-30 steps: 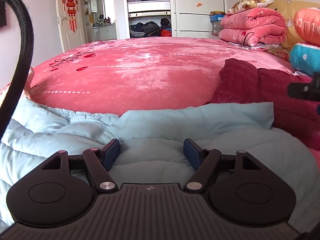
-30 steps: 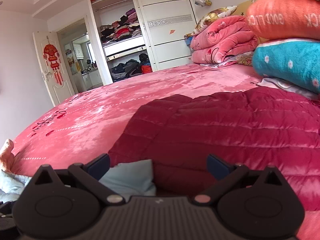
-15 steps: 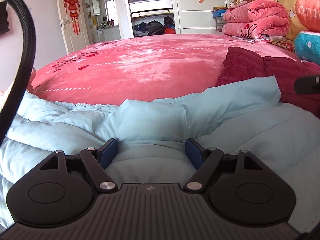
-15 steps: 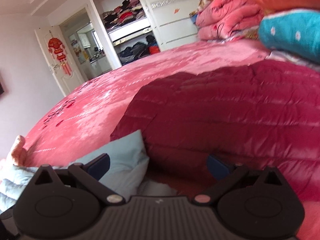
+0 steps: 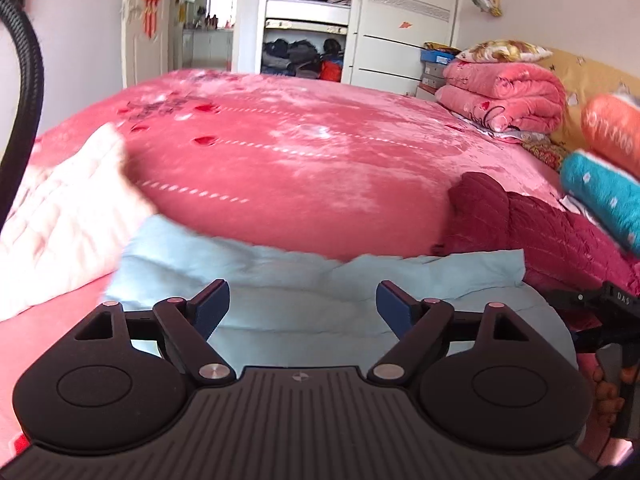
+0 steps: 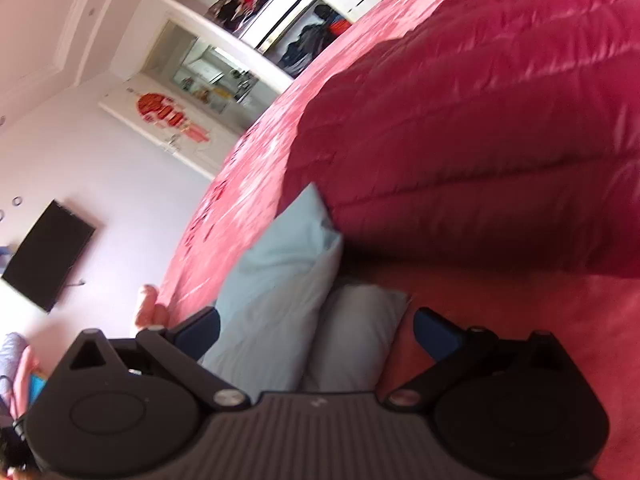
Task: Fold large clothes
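A light blue padded jacket (image 5: 320,280) lies folded on the pink bed (image 5: 300,168), just ahead of and below my left gripper (image 5: 302,296). The left jaws are opening wide, and the pads touch nothing. A dark red quilted jacket (image 5: 540,232) lies to the right, its edge against the blue one. The right wrist view is rolled sideways. My right gripper (image 6: 318,322) is open low over the bed, with a corner of the blue jacket (image 6: 280,280) between its fingers, unpressed. The dark red jacket (image 6: 480,140) fills the space beyond.
A pale pink garment (image 5: 60,216) lies blurred at the left. Rolled pink blankets (image 5: 504,96) and a teal pillow (image 5: 600,192) are stacked at the headboard. An open wardrobe (image 5: 308,12) stands past the bed. A wall television (image 6: 48,256) hangs nearby.
The left gripper rose and pulled back from the blue jacket, its jaws a little wider, and the pale pink garment came into view. The right gripper rolled sharply and dropped toward the blue jacket's corner.
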Available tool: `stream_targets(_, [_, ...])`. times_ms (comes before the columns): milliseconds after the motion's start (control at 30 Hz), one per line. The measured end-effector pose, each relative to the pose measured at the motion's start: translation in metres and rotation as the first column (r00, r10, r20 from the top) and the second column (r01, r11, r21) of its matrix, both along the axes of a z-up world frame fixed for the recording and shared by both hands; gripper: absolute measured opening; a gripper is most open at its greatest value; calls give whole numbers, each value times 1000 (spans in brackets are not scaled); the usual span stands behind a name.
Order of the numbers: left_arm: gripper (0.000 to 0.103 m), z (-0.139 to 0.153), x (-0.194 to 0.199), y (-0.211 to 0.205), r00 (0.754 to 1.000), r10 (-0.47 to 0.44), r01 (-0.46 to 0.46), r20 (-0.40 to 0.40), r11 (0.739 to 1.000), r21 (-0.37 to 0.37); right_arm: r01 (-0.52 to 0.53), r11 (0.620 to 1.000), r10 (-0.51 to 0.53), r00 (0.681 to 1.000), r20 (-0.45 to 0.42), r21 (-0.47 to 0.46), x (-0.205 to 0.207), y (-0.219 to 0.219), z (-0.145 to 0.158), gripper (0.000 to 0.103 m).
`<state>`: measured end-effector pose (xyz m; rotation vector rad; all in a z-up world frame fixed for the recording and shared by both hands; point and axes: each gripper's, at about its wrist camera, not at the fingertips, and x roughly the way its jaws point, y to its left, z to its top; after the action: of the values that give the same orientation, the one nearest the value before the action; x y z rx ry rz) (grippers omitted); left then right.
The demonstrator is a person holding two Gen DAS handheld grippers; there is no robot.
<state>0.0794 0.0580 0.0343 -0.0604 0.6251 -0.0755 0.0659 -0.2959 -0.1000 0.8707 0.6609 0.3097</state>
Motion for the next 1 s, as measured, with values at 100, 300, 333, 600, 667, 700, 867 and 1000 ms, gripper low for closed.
stream_targets(100, [102, 0, -4, 49, 1000, 8, -9, -18, 1000, -12, -65, 997, 65, 998, -14, 29, 1, 2, -6, 102])
stream_targets(300, [103, -22, 2, 122, 993, 81, -92, -81, 985, -143, -130, 991, 130, 991, 10, -14, 1, 13, -3, 103])
stream_targets(333, [103, -26, 5, 129, 992, 84, -99, -92, 980, -171, -141, 990, 141, 990, 14, -14, 2, 14, -4, 103])
stream_targets(600, [103, -66, 39, 154, 980, -26, -59, -195, 905, -421, -236, 971, 236, 971, 34, 19, 14, 24, -6, 103])
stream_targets(667, [103, -72, 43, 155, 979, -47, -47, -198, 895, -443, -266, 963, 265, 963, 40, 27, 18, 28, -5, 103])
stream_targets(700, [103, -74, 44, 156, 979, -56, -40, -197, 892, -450, -280, 959, 279, 959, 44, 36, 20, 31, -6, 103])
stream_targets(867, [103, -82, 44, 160, 979, -93, -18, -182, 849, -528, -331, 941, 327, 943, 60, 73, 28, 38, -8, 103])
stream_targets(1000, [103, -83, 41, 163, 976, -144, 31, -164, 837, -547, -347, 933, 342, 937, 70, 91, 32, 44, -9, 103])
